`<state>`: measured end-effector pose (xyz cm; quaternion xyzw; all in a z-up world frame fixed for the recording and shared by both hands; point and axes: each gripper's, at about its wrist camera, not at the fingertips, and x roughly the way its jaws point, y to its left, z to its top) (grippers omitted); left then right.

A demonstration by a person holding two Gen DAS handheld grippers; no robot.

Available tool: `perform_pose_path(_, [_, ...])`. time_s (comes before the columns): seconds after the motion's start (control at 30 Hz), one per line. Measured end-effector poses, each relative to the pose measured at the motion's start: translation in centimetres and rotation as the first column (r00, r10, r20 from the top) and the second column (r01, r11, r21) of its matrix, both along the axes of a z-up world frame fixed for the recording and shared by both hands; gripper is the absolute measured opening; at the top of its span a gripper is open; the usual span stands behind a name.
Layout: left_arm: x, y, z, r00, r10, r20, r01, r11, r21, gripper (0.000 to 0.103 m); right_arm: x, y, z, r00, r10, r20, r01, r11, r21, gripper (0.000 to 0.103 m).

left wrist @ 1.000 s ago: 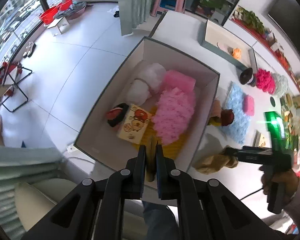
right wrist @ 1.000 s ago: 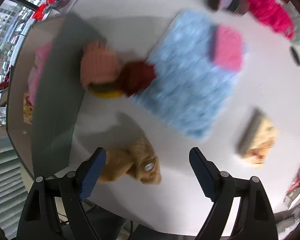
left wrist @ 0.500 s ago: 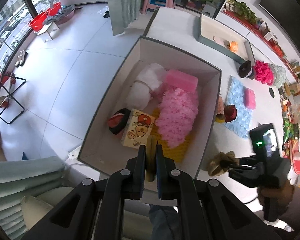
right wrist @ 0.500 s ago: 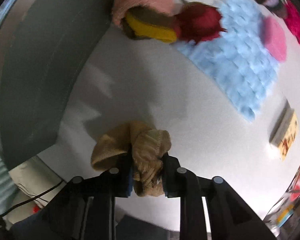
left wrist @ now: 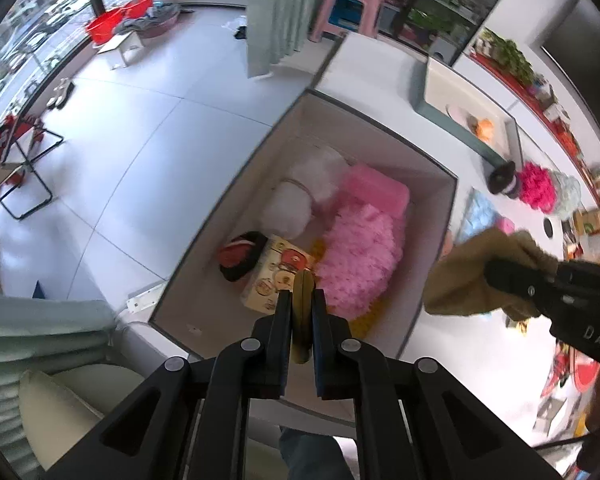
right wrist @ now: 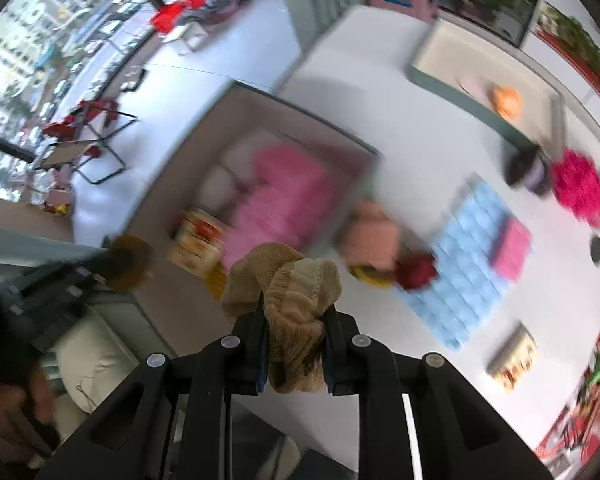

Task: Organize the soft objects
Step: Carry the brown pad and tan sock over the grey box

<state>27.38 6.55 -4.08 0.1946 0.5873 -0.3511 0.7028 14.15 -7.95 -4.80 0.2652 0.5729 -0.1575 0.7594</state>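
Note:
My right gripper (right wrist: 294,312) is shut on a tan knitted soft piece (right wrist: 288,280) and holds it in the air, off the white table (right wrist: 400,140). In the left wrist view the same tan piece (left wrist: 472,272) hangs just right of the grey box (left wrist: 454,184). My left gripper (left wrist: 302,296) hovers over the box's near end, shut on a thin olive-brown fuzzy item (left wrist: 303,280). Inside the box lie white pompoms (left wrist: 300,192), a pink sponge (left wrist: 376,188), a pink fluffy piece (left wrist: 360,256) and a printed pack (left wrist: 276,276).
On the table right of the box lie a blue quilted mat (right wrist: 468,256) with a pink sponge (right wrist: 512,248), a peach plush (right wrist: 374,236), a magenta pompom (right wrist: 578,188) and a small printed pack (right wrist: 512,356). A second tray (right wrist: 480,60) stands at the back. Floor lies left of the box.
My right gripper closed on the tan knitted piece, lifted it off the table and carried it toward the box. The left gripper kept its grip and barely moved.

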Motion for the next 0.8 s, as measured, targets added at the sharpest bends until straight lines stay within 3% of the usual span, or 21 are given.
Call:
perform_pose_path(0.2, [1.1,0.8,-0.5,0.998,0.057,0.003,-0.057,0.998,0.002,0.01,4.3,2.3,0.4,0.997,0.082,0.006,-0.082,0.996,-0.024,0.022])
perform_pose_path(0.8, [2.1,1.3,-1.8,0.997,0.074,-0.018,-0.074,0.997,0.012,0.01,7.1,3.6,0.5,0.994,0.106,-0.021,-0.106,0.994,-0.017,0.022])
